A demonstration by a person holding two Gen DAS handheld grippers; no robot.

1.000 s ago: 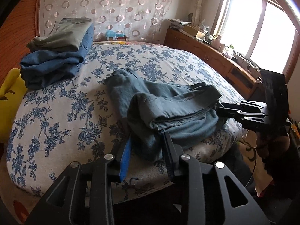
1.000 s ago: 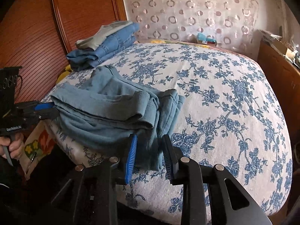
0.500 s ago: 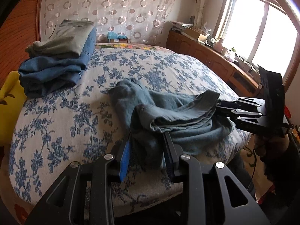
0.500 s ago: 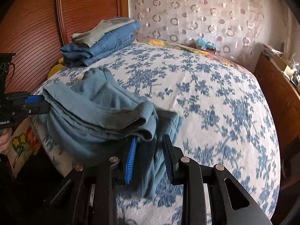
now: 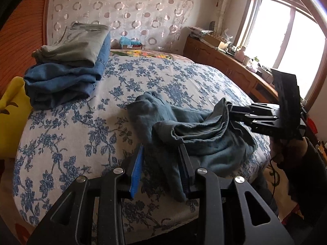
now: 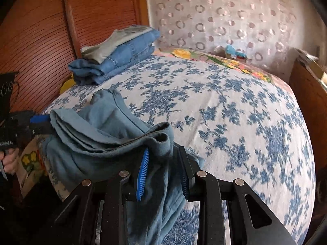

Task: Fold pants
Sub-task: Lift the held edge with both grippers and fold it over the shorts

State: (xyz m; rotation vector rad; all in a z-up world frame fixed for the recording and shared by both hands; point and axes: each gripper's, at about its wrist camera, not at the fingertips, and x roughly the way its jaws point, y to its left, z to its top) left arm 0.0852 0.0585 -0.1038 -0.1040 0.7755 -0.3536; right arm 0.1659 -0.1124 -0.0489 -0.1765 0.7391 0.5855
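- You hold the grey-blue pants [image 5: 196, 134] at two ends: left tongs [image 5: 161, 171] clamped on a bunched edge at the near side of the bed [image 5: 85, 134], right tongs [image 6: 163, 173] clamped on the opposite edge.
- Both tongs stand only partly closed because thick, doubled cloth fills the gap; fabric runs straight between the pads in each wrist view.
- The pants lie near the bed's front edge, already doubled over. The gripped edges are lifted off the cover, while the far part rests on the floral cover.
- Holding both ends of one edge keeps the layers lined up; my reading is that you are carrying this edge across for another fold.
- A finished stack [image 5: 67, 69] of blue jeans with a pale pair on top sits well apart at the bed's far corner, likely where this pair goes.
- Risk: inner layers look loose and rumpled, so they may slip unevenly.
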